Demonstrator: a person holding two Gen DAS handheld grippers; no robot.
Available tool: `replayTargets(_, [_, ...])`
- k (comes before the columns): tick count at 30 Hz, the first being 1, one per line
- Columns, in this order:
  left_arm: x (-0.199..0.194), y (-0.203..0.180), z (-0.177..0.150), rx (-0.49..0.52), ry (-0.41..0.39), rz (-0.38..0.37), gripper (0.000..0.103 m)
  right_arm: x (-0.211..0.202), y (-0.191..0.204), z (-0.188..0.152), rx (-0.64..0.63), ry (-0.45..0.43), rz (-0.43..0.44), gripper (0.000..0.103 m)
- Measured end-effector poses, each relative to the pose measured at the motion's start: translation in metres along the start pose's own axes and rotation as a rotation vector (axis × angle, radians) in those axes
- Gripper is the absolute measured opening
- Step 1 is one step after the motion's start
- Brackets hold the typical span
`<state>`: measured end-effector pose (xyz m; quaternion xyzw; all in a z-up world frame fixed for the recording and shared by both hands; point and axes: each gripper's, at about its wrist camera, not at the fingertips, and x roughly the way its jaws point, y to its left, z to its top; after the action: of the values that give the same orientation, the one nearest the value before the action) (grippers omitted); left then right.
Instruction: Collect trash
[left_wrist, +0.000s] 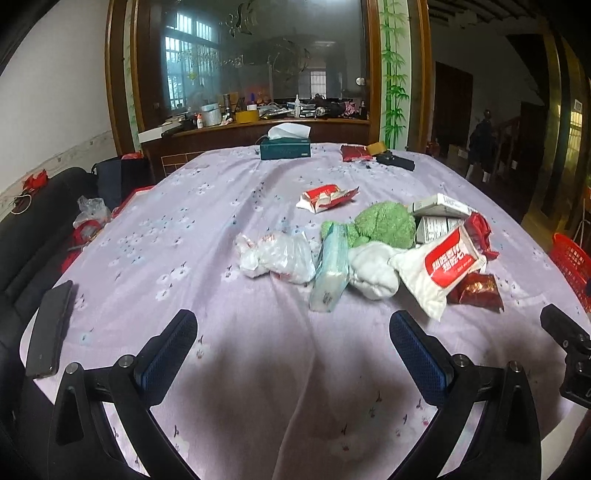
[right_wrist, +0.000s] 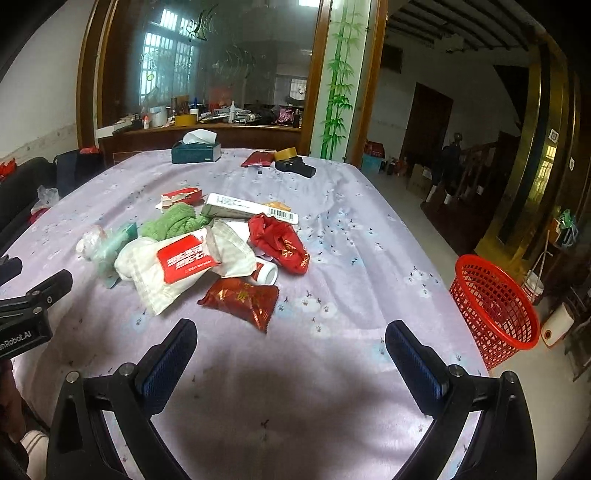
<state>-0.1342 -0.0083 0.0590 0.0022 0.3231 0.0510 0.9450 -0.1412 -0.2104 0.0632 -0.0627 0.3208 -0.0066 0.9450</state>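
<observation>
Both my grippers, left gripper (left_wrist: 293, 345) and right gripper (right_wrist: 291, 345), hang spread and empty; I'd pinch the nearest red foil packet (right_wrist: 240, 301) flat, probably light, then carry it to the red basket (right_wrist: 495, 306).

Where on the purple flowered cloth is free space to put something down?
Free: the near strip between both open grippers and the trash pile, and the right side toward the red mesh basket. Crowded: the centre, and the far edge by the green tissue box.
</observation>
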Motion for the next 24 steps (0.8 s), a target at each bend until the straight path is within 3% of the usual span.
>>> replayTargets(24, [-0.015, 0.001, -0.005, -0.006, -0.004, -0.002, 0.103, -0.013, 0.003, -0.007, -0.003, -0.01, 0.026, 0.103])
